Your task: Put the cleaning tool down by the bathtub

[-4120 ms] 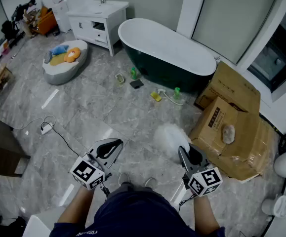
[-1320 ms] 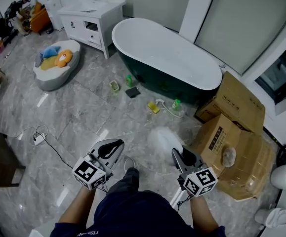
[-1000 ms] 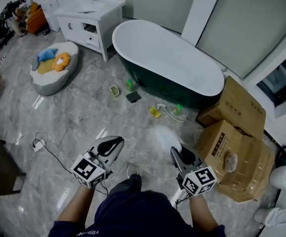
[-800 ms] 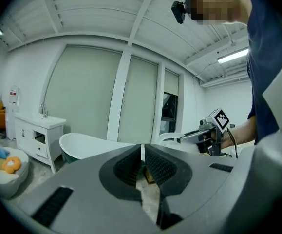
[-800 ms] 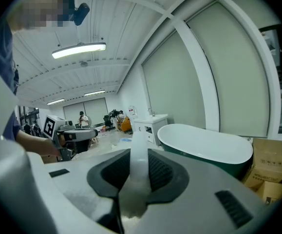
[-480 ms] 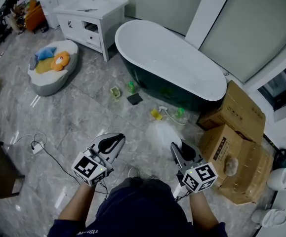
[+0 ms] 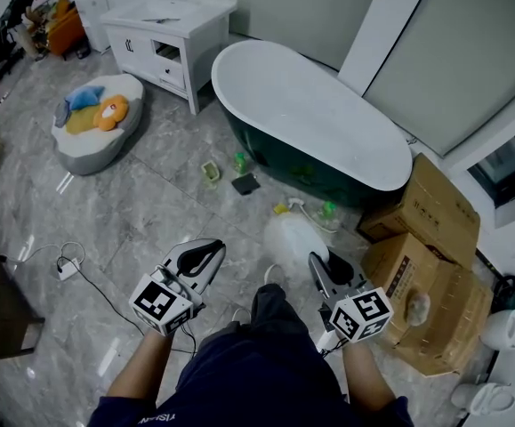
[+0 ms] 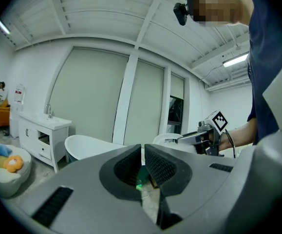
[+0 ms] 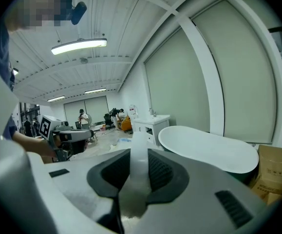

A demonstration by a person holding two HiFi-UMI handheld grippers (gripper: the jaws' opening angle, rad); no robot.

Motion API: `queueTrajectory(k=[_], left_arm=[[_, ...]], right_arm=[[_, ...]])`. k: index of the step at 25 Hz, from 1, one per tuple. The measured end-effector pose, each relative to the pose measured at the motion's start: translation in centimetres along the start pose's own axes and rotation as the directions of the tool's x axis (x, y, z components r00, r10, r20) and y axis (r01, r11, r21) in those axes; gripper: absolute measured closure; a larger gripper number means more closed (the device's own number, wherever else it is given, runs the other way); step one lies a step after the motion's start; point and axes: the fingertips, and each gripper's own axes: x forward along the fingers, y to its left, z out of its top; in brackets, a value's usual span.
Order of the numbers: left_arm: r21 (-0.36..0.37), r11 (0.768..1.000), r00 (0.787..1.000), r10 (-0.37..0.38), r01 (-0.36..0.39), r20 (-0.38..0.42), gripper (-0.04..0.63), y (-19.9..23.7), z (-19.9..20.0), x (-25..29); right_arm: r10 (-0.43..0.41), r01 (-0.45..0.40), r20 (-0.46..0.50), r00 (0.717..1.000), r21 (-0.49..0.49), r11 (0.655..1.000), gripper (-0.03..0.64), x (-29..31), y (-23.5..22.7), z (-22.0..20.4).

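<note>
The cleaning tool is a white fluffy duster (image 7: 290, 237) on a white handle (image 9: 139, 165). My right gripper (image 7: 317, 265) is shut on that handle, and the fluffy head sticks out ahead of it over the grey floor. In the right gripper view the handle runs up between the ribbed pads. The bathtub (image 7: 310, 123), white inside and dark green outside, stands just beyond the duster; it also shows in the right gripper view as the bathtub (image 9: 209, 151). My left gripper (image 7: 205, 254) is level with the right one, shut and with nothing in it (image 8: 143, 152).
Small bottles and a dark pad (image 7: 245, 183) lie on the floor in front of the tub, with a green bottle (image 7: 328, 210) and a yellow item (image 7: 281, 208). Cardboard boxes (image 7: 426, 238) are at the right. A white vanity (image 7: 173, 25) and a pet bed (image 7: 97, 118) are at the left.
The person has stepped forward, one leg now showing between the grippers. The duster and both grippers are closer to the tub and the items in front of it.
</note>
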Motion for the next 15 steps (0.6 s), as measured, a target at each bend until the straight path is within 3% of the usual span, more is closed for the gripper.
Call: queueTrajectory(k=[15], left_arm=[[-0.021,0.998,0.997,0.057,-0.058,-0.058,0.549,5.3,0.4,7.7]], right_arm=[[0.046,-0.045,-0.014,0.999,0.037,0.998,0.523,7.5,-8.1,1.9]])
